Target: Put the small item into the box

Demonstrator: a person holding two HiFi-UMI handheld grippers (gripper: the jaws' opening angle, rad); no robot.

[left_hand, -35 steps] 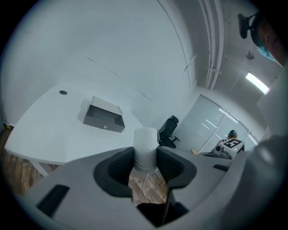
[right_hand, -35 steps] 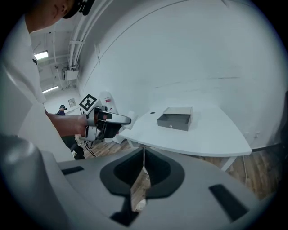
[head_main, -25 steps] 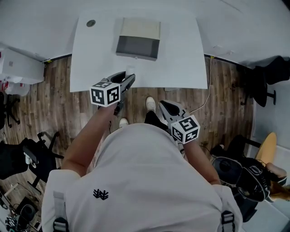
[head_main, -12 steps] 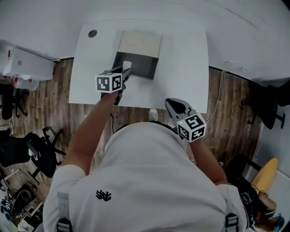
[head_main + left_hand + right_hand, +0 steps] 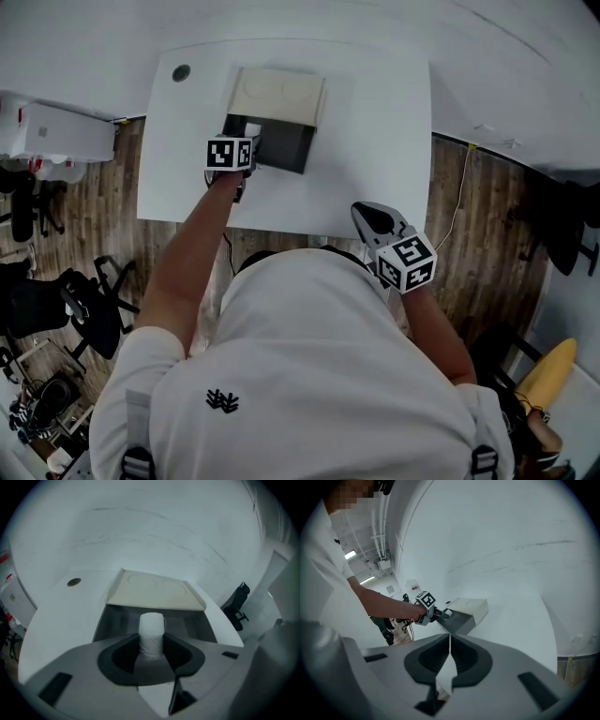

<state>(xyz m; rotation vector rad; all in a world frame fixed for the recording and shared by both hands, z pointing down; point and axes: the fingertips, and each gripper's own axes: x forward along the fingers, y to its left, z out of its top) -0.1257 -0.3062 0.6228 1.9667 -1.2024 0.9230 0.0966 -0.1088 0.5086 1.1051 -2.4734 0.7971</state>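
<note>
Nearest us: right claw (image 5: 364, 212) sits by the torso at the near edge of the surface (image 5: 384, 131). Jaws are together w/ nothing btw them; its own view shows the pads meeting on a line. It's well apart from the box, so not in play.

Next out: left claw (image 5: 151, 644) at arm's reach, clamped on the small item (image 5: 152, 626), a white cylinder that looks thread-wound. The item's long axis runs in line w/ the jaws, far end poking out past the tips toward the box. The grip is on its near part only, so we judge it could tip on release.

Key relation: box (image 5: 110, 623) lies straight ahead of and below the left claw. In the left gripper view the item sits dead ctr against the dark cavity. In the head view its tip is over the cavity's left part, just in from the near rim. So the item is over the opening, not yet dropped. We can't read how far it sits above or below the rim.

Farthest: pale lid (image 5: 157, 592) folded back behind the cavity, off the drop path.

Our call: left claw acts, no sideways shift needed. Maybe a bit fwd/down, then open. Risk: item clips the near rim if let go early.
</note>
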